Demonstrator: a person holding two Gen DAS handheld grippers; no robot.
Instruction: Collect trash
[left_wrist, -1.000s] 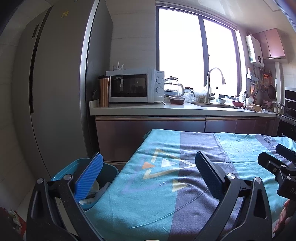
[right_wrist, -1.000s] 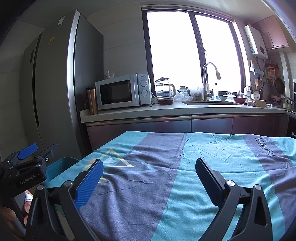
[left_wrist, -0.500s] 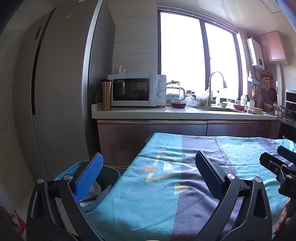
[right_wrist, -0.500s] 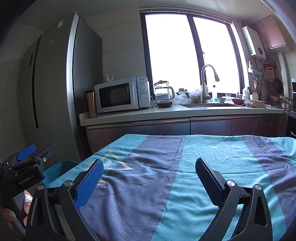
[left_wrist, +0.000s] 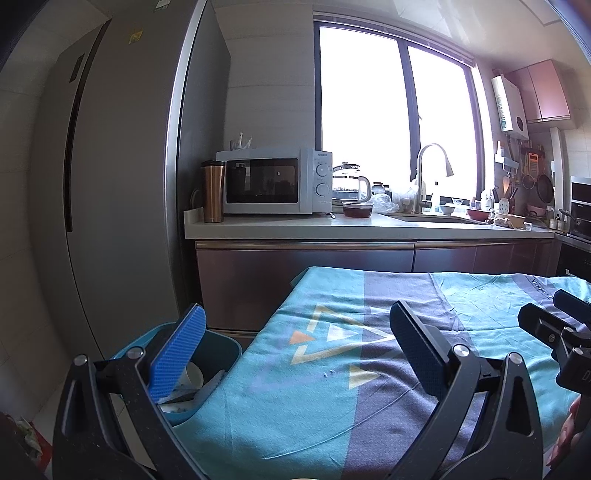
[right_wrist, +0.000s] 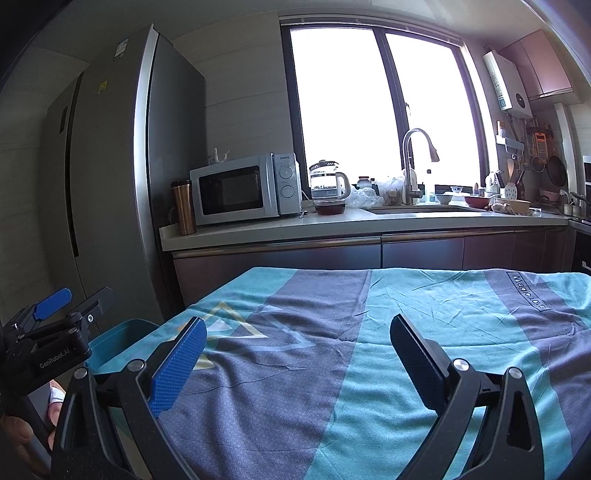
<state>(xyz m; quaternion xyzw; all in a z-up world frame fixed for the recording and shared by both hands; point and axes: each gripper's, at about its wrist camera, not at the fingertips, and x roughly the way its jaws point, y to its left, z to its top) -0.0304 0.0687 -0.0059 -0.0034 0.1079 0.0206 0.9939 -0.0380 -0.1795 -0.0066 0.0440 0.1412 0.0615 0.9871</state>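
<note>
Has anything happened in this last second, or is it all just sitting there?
Hardly anything. The left gripper tipped down slightly, so the counter sits higher in its view. Nothing was picked up or dropped. Both it and the right gripper stayed open and empty over the tablecloth, the blue bin unmoved.

— Where is the light coming from?
— Daylight floods through the window (left_wrist: 391, 122) straight ahead of the fingers (left_wrist: 179, 354), blown out to pure white, with glare on the countertop (left_wrist: 369, 225) beneath it.
— And nearer the lens?
— The fridge (right_wrist: 110, 184) to the left of the fingers sits dim and grey; the tablecloth (right_wrist: 369, 332) between them is evenly lit and sharp. Fisheye bending curves the frame edges, and the corners fall to black.
</note>
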